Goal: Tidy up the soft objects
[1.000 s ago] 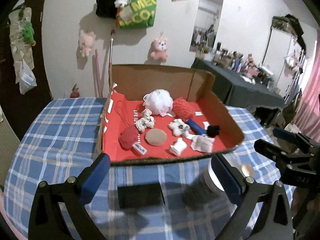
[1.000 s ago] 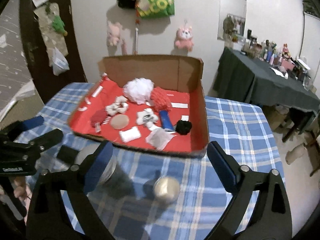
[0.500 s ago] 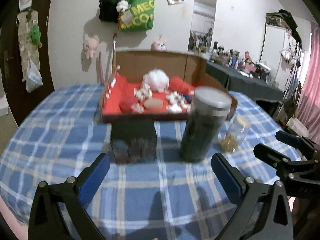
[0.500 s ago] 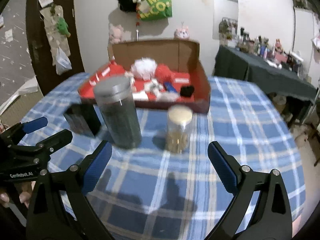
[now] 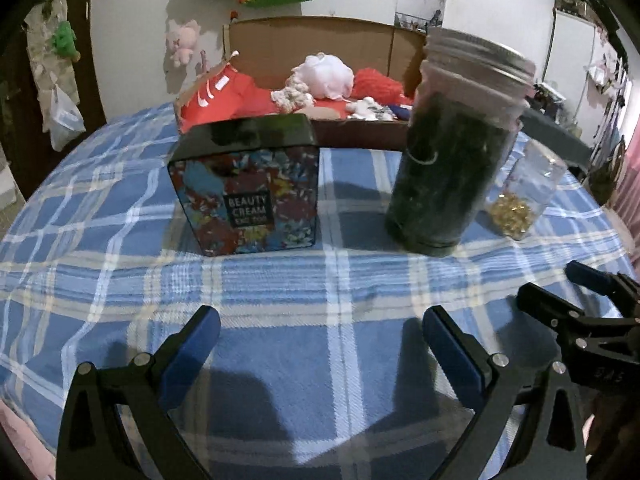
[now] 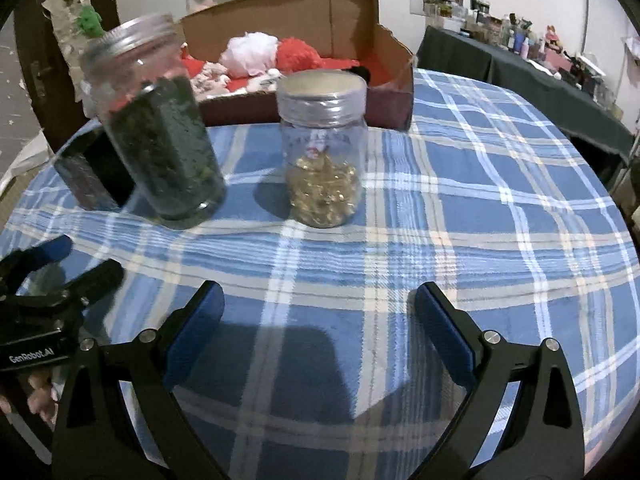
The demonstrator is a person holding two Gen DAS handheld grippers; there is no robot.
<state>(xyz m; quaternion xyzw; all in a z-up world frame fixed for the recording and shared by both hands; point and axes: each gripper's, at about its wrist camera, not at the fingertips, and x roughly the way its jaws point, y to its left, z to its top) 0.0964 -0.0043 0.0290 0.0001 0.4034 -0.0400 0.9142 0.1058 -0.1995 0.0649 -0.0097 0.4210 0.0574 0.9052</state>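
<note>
A cardboard box [image 5: 320, 36] [image 6: 384, 44] lined in red stands at the far side of the table. Soft items lie in it: a white puff [image 5: 326, 76] [image 6: 250, 52], a red pom-pom [image 5: 376, 84] [image 6: 298, 54], a knotted white rope piece [image 5: 292, 96]. My left gripper [image 5: 320, 340] is open and low over the blue plaid cloth, well short of the box. My right gripper [image 6: 318, 320] is open too, with nothing between its fingers. Each gripper shows at the edge of the other's view.
Between the grippers and the box stand a patterned "Beauty Cream" tin [image 5: 248, 184], a tall jar of dark green stuff [image 5: 448, 148] [image 6: 160, 132] and a small jar of gold bits [image 6: 322, 148] [image 5: 524, 196]. A dark side table [image 6: 540, 80] with bottles stands at right. Plush toys hang on the wall.
Both grippers have dropped from high above the box to low near the table's front edge. The tin and jars now stand in front of the box and block part of it.
</note>
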